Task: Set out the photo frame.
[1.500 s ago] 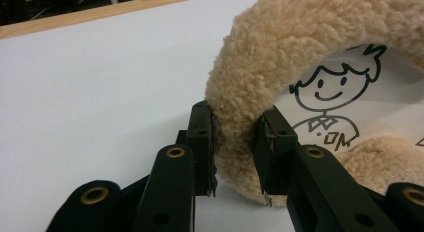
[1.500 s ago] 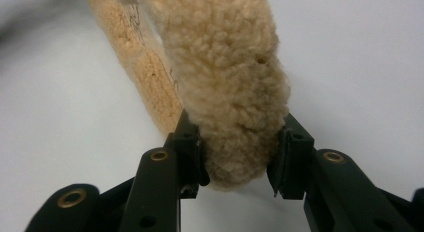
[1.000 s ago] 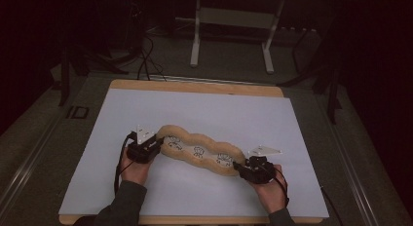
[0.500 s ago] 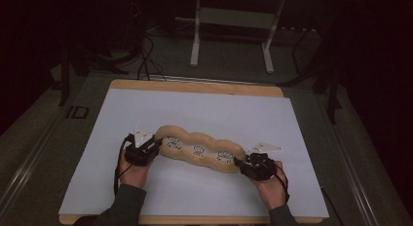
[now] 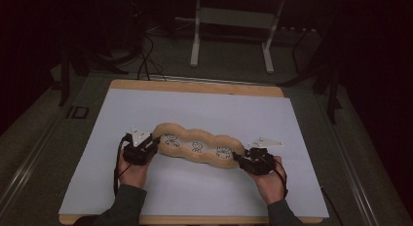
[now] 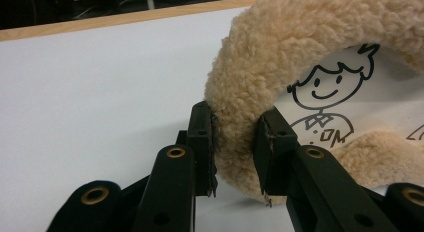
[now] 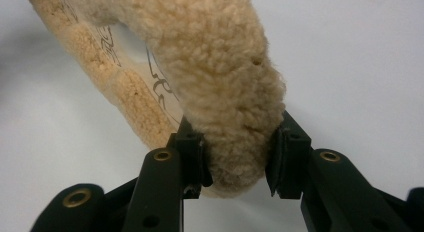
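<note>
A long tan fleece cushion (image 5: 197,145) with white panels of line-drawn cartoon figures lies across the white table sheet (image 5: 204,109), running from left to lower right. My left gripper (image 5: 152,144) is shut on its left end; in the left gripper view the jaws pinch the fleece rim (image 6: 235,142) beside a smiling drawn figure (image 6: 327,102). My right gripper (image 5: 237,159) is shut on the right end, where the fleece roll (image 7: 235,127) is squeezed between both jaws. A hand holds each gripper from below.
The white sheet covers a wooden table with its edge (image 5: 195,85) showing at the back. Behind it stands a white metal frame (image 5: 231,21) on a dark floor with cables (image 5: 143,65). Open sheet surrounds the cushion on all sides.
Both grippers and the cushion have drifted slightly back and to the left together. The grips on both ends stay the same.
</note>
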Motion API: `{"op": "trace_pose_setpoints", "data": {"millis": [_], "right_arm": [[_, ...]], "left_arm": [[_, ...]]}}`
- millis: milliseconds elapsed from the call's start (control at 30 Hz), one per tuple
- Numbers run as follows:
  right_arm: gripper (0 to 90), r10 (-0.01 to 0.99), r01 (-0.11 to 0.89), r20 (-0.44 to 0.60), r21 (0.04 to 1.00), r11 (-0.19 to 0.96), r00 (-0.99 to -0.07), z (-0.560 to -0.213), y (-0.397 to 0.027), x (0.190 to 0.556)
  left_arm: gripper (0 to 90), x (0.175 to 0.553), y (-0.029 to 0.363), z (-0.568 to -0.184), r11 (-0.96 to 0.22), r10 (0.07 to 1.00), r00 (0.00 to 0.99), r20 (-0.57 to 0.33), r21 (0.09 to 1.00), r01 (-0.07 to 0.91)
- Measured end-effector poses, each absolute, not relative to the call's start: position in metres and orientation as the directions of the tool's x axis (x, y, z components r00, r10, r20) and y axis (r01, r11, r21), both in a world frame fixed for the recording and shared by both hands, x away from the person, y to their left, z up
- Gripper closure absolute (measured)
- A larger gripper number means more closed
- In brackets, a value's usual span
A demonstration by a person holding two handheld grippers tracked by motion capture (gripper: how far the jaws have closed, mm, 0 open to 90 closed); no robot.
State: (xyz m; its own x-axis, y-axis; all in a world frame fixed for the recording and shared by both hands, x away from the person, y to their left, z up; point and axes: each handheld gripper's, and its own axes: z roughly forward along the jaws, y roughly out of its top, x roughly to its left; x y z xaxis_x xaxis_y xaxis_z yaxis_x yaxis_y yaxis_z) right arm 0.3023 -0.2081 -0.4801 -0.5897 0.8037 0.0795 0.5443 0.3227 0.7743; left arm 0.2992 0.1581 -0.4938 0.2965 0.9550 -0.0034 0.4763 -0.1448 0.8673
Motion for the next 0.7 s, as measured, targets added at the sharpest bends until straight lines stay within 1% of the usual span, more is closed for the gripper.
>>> {"op": "trace_pose_setpoints", "data": {"millis": [100, 300, 700], "right_arm": [[63.3, 0.805, 0.546, 0.091, 0.778, 0.310, -0.586, -0.479, -0.209, 0.306], [62.8, 0.804, 0.541, 0.098, 0.787, 0.298, -0.586, -0.476, -0.208, 0.312], [61.2, 0.810, 0.547, 0.113, 0.789, 0.278, -0.575, -0.483, -0.207, 0.321]], "left_arm": [[73.0, 0.298, 0.157, -0.491, -0.145, 0.958, 0.288, 0.005, 0.872, 0.468], [73.0, 0.299, 0.159, -0.491, -0.126, 0.962, 0.272, -0.009, 0.871, 0.475], [72.9, 0.299, 0.156, -0.493, -0.128, 0.968, 0.252, 0.003, 0.867, 0.481]]}}
